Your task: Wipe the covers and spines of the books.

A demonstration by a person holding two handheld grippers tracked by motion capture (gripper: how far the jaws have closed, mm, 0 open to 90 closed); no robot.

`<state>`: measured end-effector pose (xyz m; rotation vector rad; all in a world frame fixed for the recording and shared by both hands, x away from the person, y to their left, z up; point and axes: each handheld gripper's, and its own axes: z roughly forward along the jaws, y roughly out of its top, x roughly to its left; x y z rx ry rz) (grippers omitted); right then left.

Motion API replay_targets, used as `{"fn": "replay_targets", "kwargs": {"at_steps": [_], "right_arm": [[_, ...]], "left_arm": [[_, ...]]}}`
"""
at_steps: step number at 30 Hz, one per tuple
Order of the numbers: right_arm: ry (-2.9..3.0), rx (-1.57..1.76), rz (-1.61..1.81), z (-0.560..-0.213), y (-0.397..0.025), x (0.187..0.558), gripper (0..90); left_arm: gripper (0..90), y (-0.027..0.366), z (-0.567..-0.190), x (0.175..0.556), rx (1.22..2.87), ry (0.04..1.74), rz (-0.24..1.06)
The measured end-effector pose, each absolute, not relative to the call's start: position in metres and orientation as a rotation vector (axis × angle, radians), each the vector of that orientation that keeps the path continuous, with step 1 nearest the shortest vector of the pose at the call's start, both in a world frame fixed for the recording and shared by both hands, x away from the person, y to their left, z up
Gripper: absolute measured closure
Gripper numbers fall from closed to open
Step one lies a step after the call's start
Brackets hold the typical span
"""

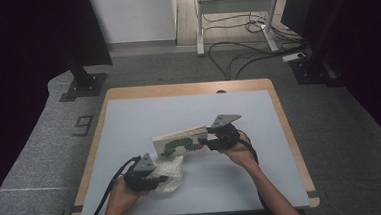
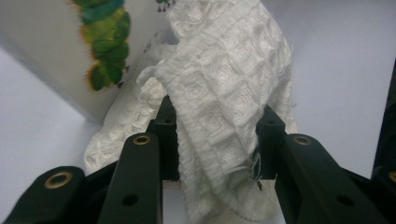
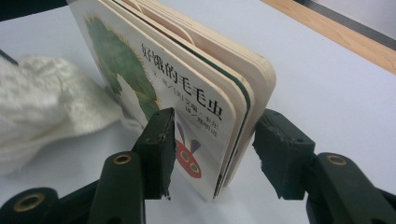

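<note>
A board book point(image 1: 178, 141) with a green caterpillar on its white cover stands tilted on its long edge at the middle of the table. My right gripper point(image 1: 211, 142) is shut on its right end. In the right gripper view the jaws point(image 3: 212, 126) straddle the book's point(image 3: 154, 60) corner, the left one pressed against the cover. A white waffle-weave cloth point(image 1: 172, 169) lies bunched just in front of the book's left end. My left gripper point(image 1: 150, 177) is shut on it, and a fold of cloth point(image 2: 224, 84) fills the gap between its jaws point(image 2: 217, 121). The cloth touches the book's cover point(image 2: 56, 56).
The pale blue table top point(image 1: 188, 107) has a wooden rim. On the carpet stand black stand bases at the back left point(image 1: 84, 84) and back right point(image 1: 309, 67). A white desk frame point(image 1: 233, 14) with loose cables is farther back. A number 9 point(image 1: 83, 125) marks the floor at left.
</note>
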<state>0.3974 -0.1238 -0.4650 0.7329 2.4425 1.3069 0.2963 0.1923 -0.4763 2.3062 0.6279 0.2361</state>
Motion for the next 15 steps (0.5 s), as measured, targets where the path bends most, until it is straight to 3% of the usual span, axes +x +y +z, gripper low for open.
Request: {"fn": "replay_targets", "kwargs": {"at_steps": [15], "right_arm": [[2.442,0.733,1.31,-0.465,-0.125,0.397,47.5]], "left_arm": [[62.5,0.239,-0.459,0.287,2.277,0.751,0.29]]}}
